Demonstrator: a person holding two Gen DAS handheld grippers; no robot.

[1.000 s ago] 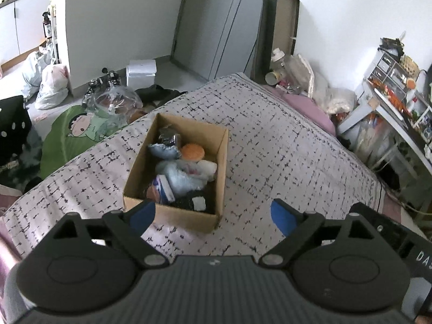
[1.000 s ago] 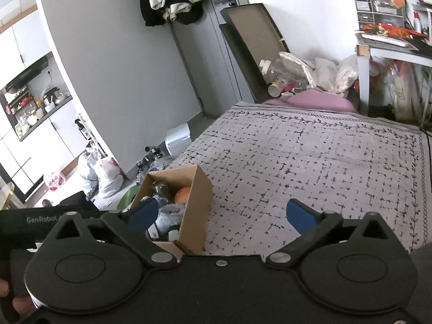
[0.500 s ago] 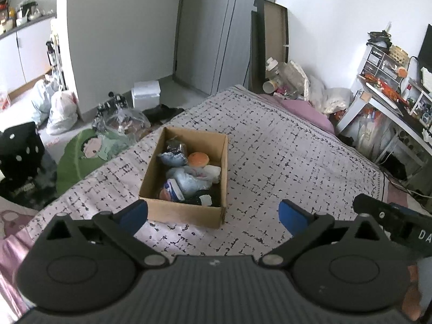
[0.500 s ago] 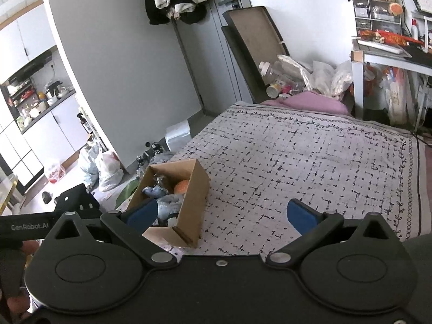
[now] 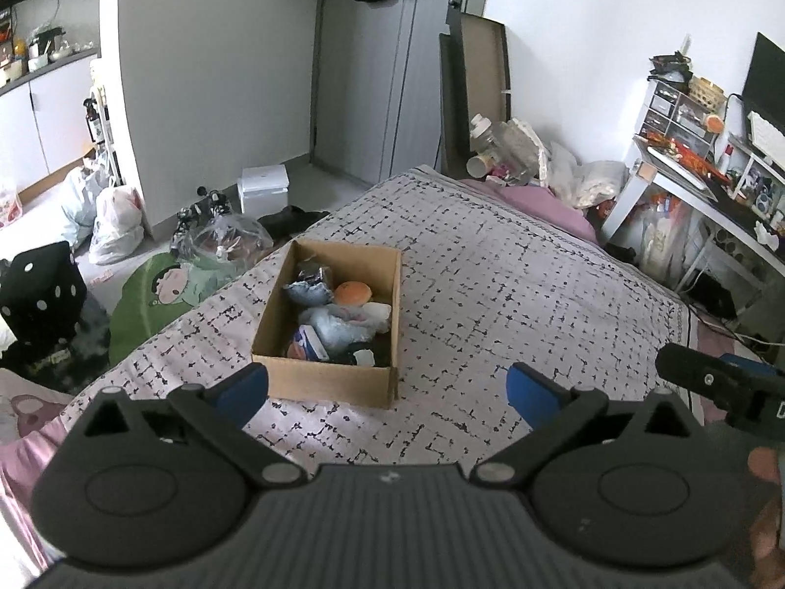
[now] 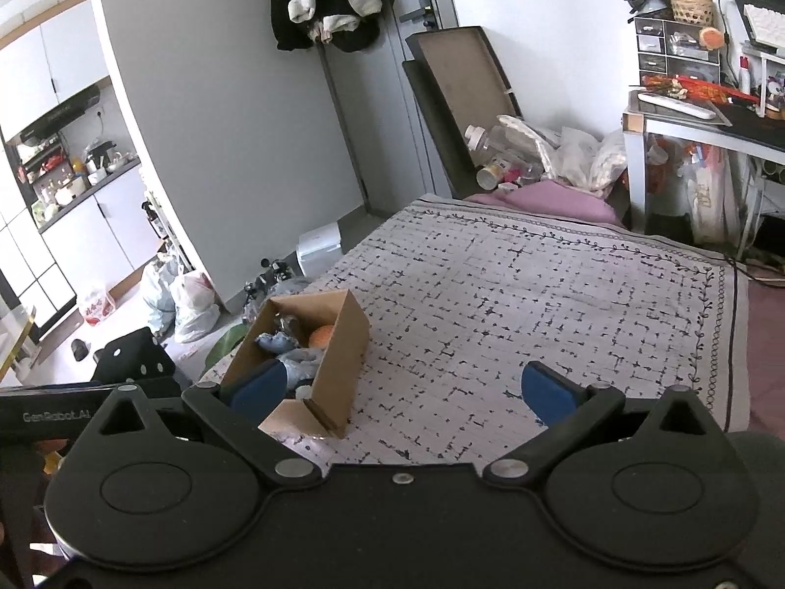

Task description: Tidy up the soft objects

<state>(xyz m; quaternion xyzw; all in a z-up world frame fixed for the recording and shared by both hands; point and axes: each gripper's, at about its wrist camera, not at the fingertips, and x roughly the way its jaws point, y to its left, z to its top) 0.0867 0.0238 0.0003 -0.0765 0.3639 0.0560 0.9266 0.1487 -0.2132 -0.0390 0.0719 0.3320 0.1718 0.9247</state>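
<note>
- Left wrist view: the left gripper (image 5: 387, 388) is held with blue pads spread wide and nothing between them; a cardboard box (image 5: 329, 378) filled with soft objects (image 5: 338, 316) is seen at centre frame on the patterned bedspread (image 5: 515, 294).
- Right wrist view: the right gripper (image 6: 400, 388) is likewise held apart and empty; the box (image 6: 338, 368) is seen at lower left, partly behind one pad.

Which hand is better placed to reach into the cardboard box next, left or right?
Probably left. The left tongs are open and face the cardboard box almost straight on. For the right tongs, also open, the box sits off to their left side.
</note>
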